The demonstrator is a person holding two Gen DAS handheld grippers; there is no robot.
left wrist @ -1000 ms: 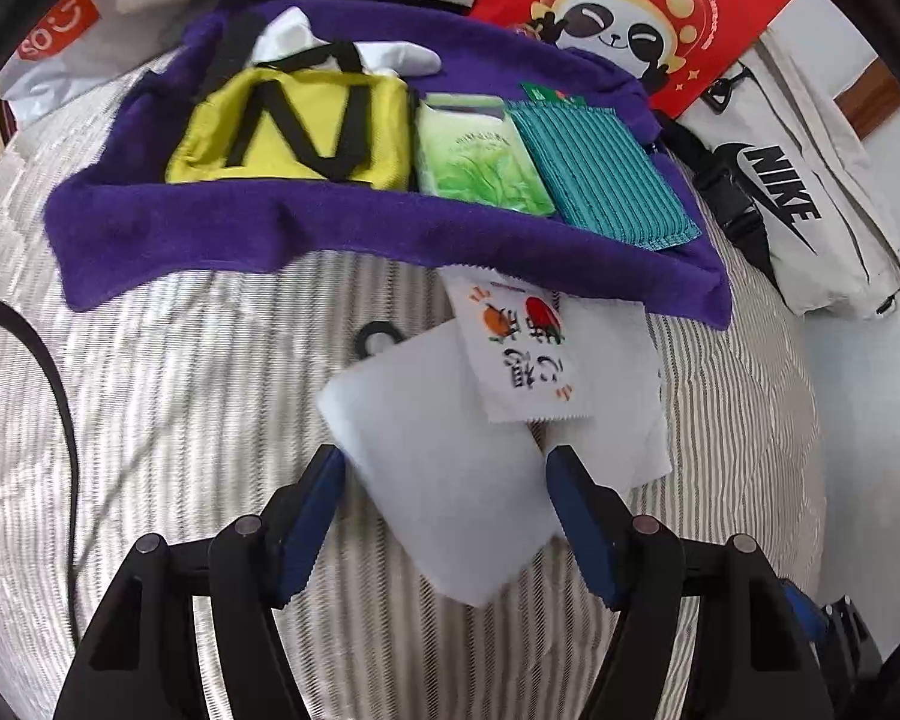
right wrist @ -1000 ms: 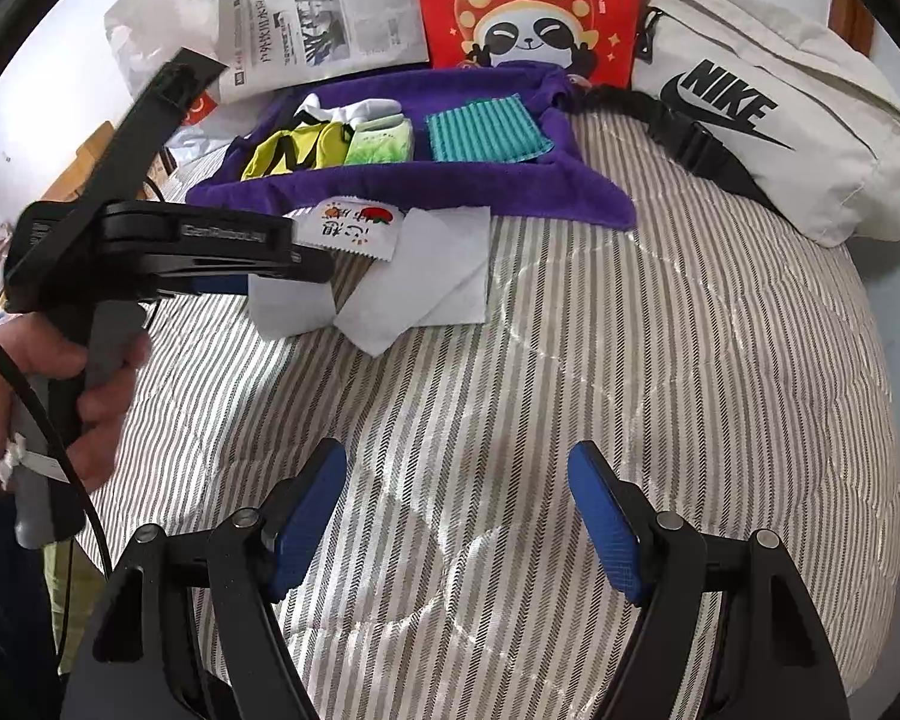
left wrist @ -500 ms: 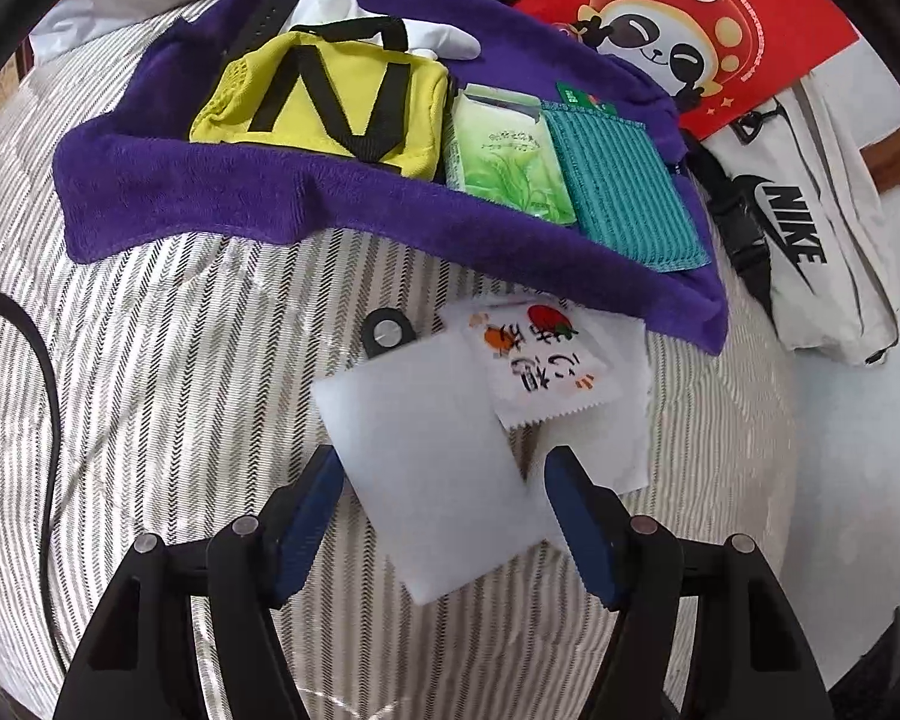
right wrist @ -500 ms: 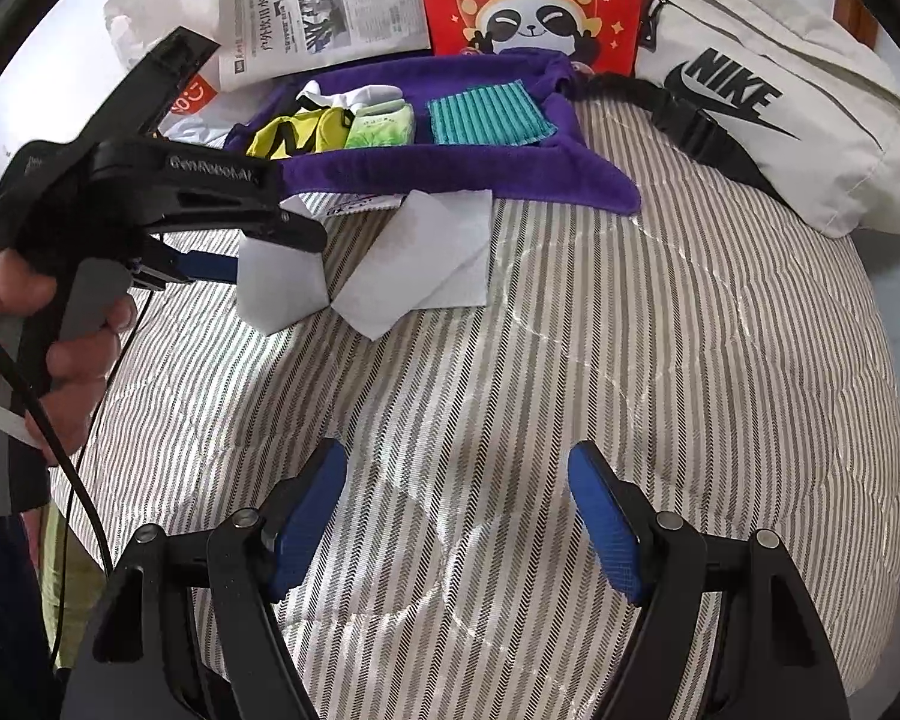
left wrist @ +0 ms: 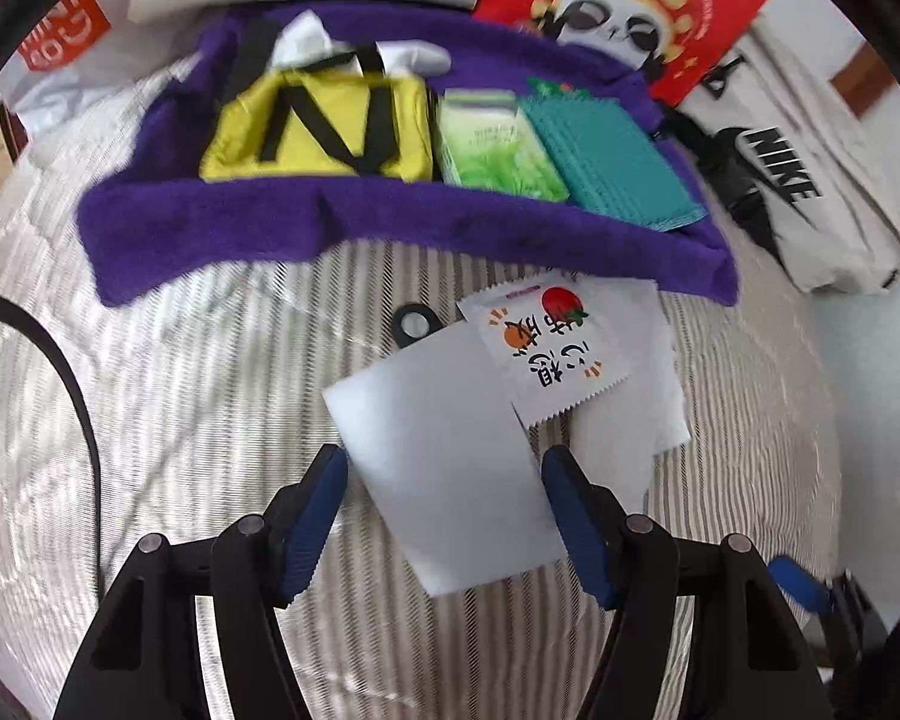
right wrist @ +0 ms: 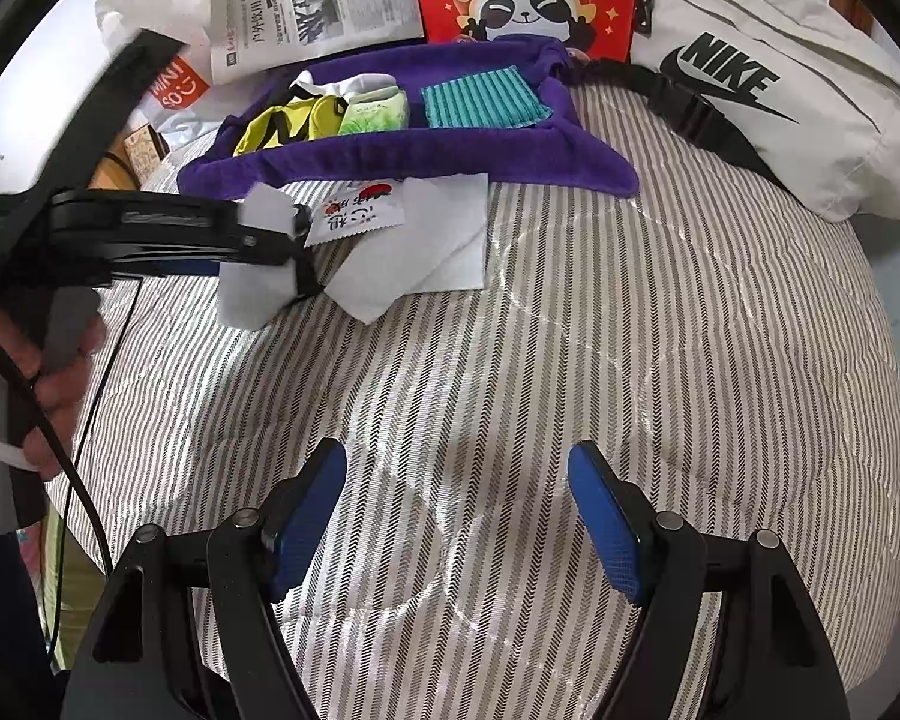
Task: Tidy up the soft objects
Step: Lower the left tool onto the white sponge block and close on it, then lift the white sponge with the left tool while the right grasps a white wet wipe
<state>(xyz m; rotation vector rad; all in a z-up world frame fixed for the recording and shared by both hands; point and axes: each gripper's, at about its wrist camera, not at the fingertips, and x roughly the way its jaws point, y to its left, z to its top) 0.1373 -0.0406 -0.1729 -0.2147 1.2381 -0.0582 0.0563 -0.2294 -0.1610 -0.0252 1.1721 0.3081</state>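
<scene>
On the striped bed (right wrist: pixel 570 360), a purple towel (left wrist: pixel 240 228) has been laid out as a tray, its edges rolled up so that what is set on it is kept together. Three soft things are already lined up there side by side: a yellow pouch (left wrist: pixel 324 132), a green tissue pack (left wrist: pixel 492 150) and a teal cloth (left wrist: pixel 606 162). Outside the towel, just in front of its near edge, a white tissue (left wrist: pixel 450 450) is lying loose, with a printed sachet (left wrist: pixel 546 348) resting on it; these appear to be what is left to sort.

The left hand-held gripper (left wrist: pixel 444 510) is angled steeply down over the tissue, its jaws released and straddling the sheet's near part without pressing on it, a stance suited to closing on the sheet. Whether the pads touch the bed cannot be told. The right hand-held gripper (right wrist: pixel 456 510) is held open over bare bedding, well apart from the tissue, nothing between its jaws; it seems to be kept out of the way.
</scene>
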